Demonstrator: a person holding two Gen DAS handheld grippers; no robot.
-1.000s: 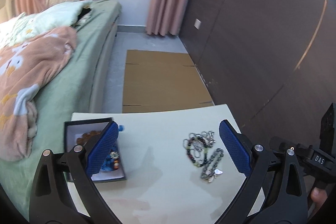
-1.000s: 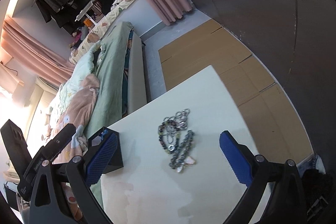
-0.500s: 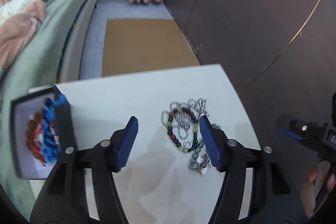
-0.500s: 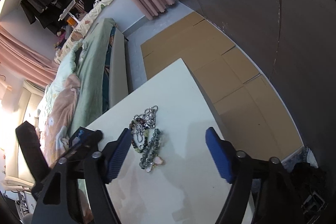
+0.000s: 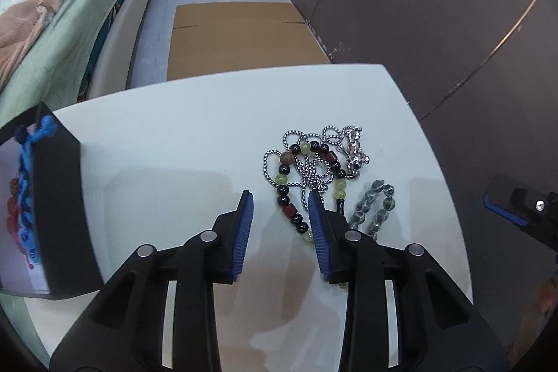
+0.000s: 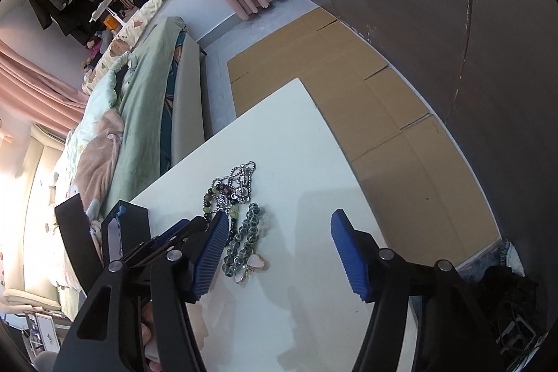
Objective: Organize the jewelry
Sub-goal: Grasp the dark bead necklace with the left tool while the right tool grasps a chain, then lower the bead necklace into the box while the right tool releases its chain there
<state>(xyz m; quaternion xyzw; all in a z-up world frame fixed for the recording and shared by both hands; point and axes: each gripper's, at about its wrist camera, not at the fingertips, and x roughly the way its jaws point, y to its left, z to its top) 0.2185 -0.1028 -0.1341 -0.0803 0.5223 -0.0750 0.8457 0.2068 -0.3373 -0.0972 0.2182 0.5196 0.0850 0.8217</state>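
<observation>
A tangle of jewelry lies on the white table (image 5: pixel 181 142): a multicoloured bead bracelet (image 5: pixel 289 183), a silver chain (image 5: pixel 314 169) with a metal charm (image 5: pixel 355 152), and a grey bead bracelet (image 5: pixel 376 208). My left gripper (image 5: pixel 280 197) is partly open, low over the table, its fingers straddling the near side of the multicoloured bracelet. My right gripper (image 6: pixel 275 218) is open and empty, just right of the pile (image 6: pixel 237 197); the grey bracelet with a pink heart charm (image 6: pixel 253 262) lies between its fingers. A black jewelry box (image 5: pixel 52 204) at left holds blue and red beads.
A bed with green and pink bedding (image 5: pixel 69 9) runs along the left. Flat cardboard (image 5: pixel 240 37) lies on the floor beyond the table. A dark wall (image 5: pixel 436 6) stands to the right. The table's right edge (image 5: pixel 439 183) is near the jewelry.
My left gripper has moved right from the box to the jewelry pile, dropped lower and narrowed its jaws around the bead bracelet. My right gripper has moved a little closer to the pile.
</observation>
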